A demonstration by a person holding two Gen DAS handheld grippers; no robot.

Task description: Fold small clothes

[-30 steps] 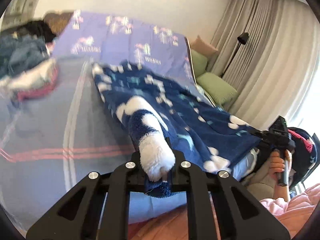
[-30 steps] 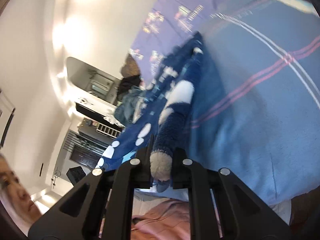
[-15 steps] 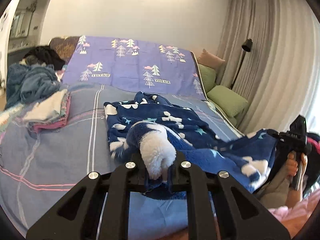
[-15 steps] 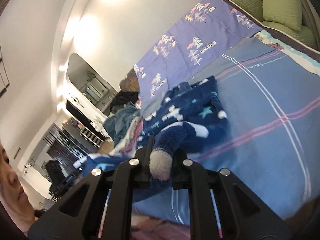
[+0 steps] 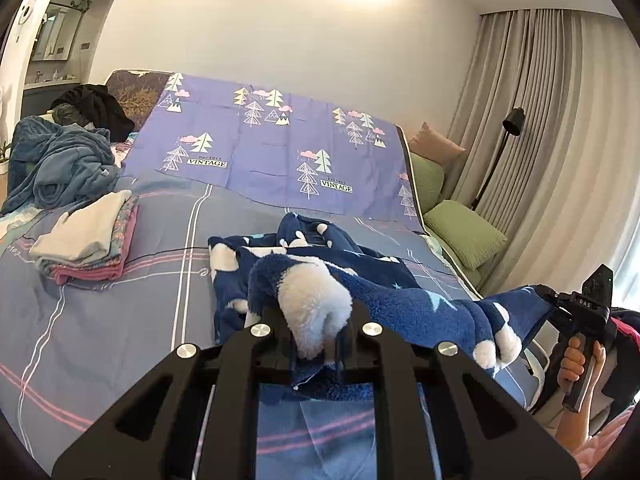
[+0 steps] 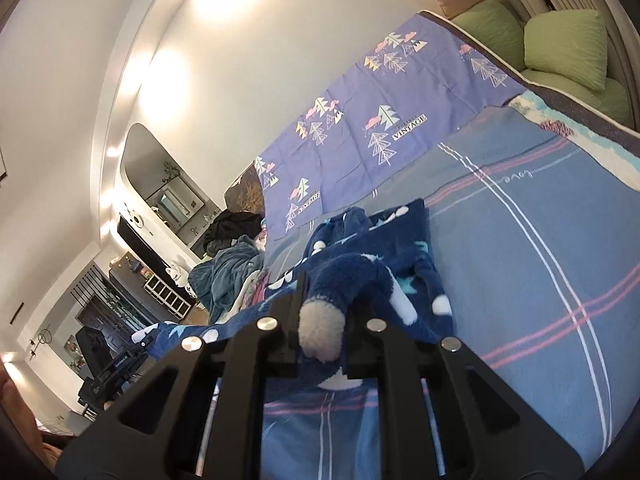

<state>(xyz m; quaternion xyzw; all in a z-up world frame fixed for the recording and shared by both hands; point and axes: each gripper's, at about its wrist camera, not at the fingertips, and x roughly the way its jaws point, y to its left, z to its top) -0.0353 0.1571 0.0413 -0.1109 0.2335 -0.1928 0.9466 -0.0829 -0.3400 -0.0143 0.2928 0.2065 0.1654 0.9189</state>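
A fluffy navy garment with white patches and light stars [image 5: 384, 280] lies bunched on the bed, its near edge lifted. My left gripper [image 5: 316, 344] is shut on one white-cuffed corner of it. My right gripper [image 6: 322, 340] is shut on the other white-cuffed corner [image 6: 322, 332]; it also shows at the right of the left wrist view [image 5: 576, 312], holding the stretched edge above the bed. The rest of the garment [image 6: 384, 248] trails over the blue striped bedspread [image 6: 520, 240].
A folded stack of clothes [image 5: 88, 240] sits on the bed's left side. A heap of blue and black clothes [image 5: 60, 160] lies behind it. Green cushions [image 5: 468, 232], a floor lamp [image 5: 512, 124] and curtains stand at the right. A purple tree-print cover [image 5: 280, 152] drapes the headboard.
Both grippers have moved forward over the bed with the corners held. The garment, earlier spread out long, is now bunched up towards the middle of the bed.
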